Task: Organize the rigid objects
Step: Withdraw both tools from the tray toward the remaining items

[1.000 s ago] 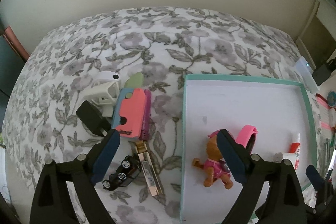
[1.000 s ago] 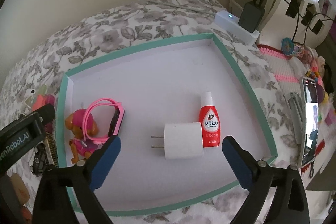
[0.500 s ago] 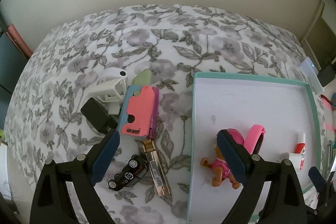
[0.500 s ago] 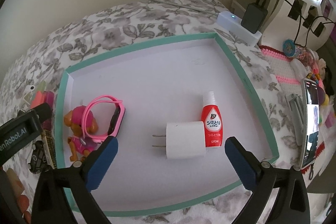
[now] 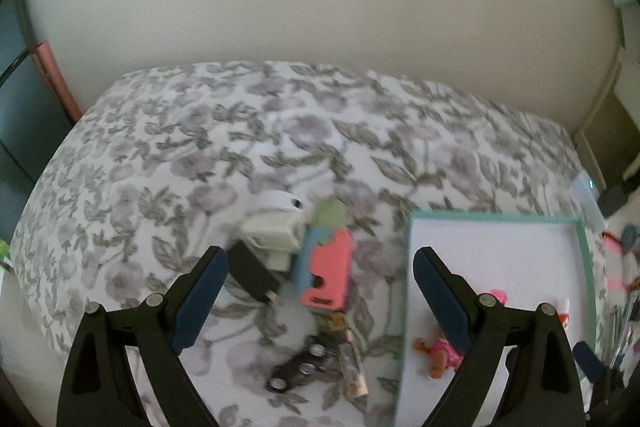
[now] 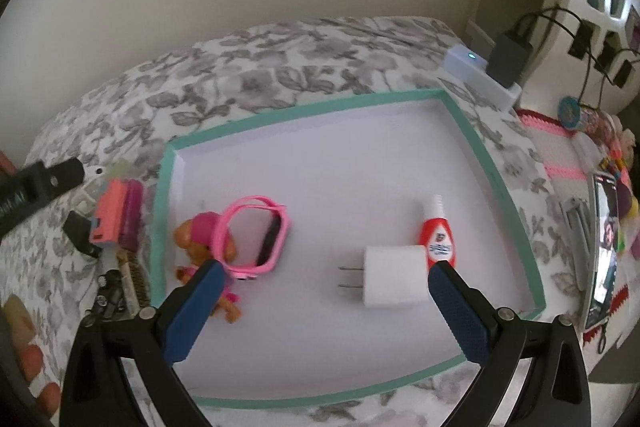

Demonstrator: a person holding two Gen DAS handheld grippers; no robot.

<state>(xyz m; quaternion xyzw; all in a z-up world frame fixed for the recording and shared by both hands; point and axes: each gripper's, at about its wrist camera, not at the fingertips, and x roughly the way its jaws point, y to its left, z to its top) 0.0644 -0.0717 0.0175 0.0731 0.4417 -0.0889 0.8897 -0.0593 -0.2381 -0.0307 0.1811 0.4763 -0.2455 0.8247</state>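
A teal-rimmed white tray (image 6: 472, 131) lies on the floral bedspread and holds a pink toy pup (image 6: 202, 243), a pink watch (image 6: 256, 231), a white plug adapter (image 6: 394, 275) and a red tube (image 6: 438, 237). My right gripper (image 6: 320, 281) hangs open above the tray's near half, holding nothing. Left of the tray (image 5: 404, 291) lies a loose pile: a coral pink case (image 5: 330, 277), a white plastic piece (image 5: 274, 237), a black adapter (image 5: 252, 275), a black toy car (image 5: 302, 371) and a gold clip (image 5: 352, 363). My left gripper (image 5: 320, 269) is open above this pile.
A white power strip (image 6: 480, 75) with a black plug sits past the tray's far right corner. Cluttered toys and a phone (image 6: 604, 247) lie to the right. A beige wall (image 5: 320, 7) stands behind the bed. A person's fingers (image 6: 24, 359) show at the lower left.
My left gripper has pulled back and tilted up, so the pile and tray sit lower and smaller in its view. The right gripper shifted slightly; the tray's contents stayed put.
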